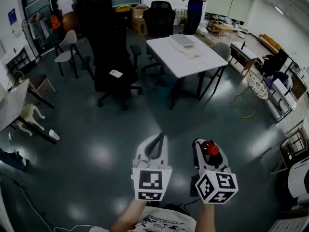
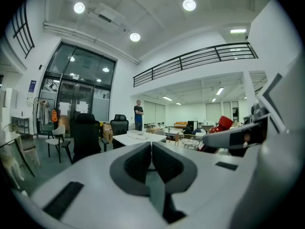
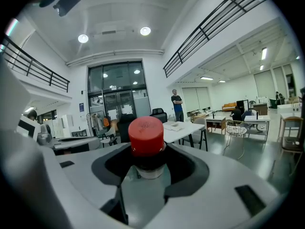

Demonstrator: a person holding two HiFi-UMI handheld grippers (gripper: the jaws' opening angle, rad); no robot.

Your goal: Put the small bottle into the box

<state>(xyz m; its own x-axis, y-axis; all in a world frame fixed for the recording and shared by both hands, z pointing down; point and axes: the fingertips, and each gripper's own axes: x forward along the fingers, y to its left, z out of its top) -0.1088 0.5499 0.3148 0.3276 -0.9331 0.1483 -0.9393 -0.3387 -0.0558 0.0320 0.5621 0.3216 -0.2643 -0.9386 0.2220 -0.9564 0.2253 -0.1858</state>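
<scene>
A small bottle with a red cap (image 3: 147, 135) stands upright between the jaws of my right gripper (image 3: 147, 152), which is shut on it. In the head view the red cap (image 1: 213, 150) pokes up from the right gripper (image 1: 207, 148), low and right of centre. My left gripper (image 1: 155, 143) is beside it, a little to the left, with its jaws shut together and nothing between them (image 2: 151, 146). From the left gripper view the bottle's cap (image 2: 224, 124) shows at the right. A flat white box (image 1: 182, 40) lies on a white table (image 1: 193, 64) far ahead.
Both grippers hang over dark floor. A black office chair (image 1: 113, 57) stands ahead to the left, and another black chair (image 1: 159, 18) behind the table. Cardboard boxes (image 1: 139, 18) sit at the back. A person (image 1: 196, 4) stands beyond the table. Desks and a wire basket (image 1: 258, 86) line the right.
</scene>
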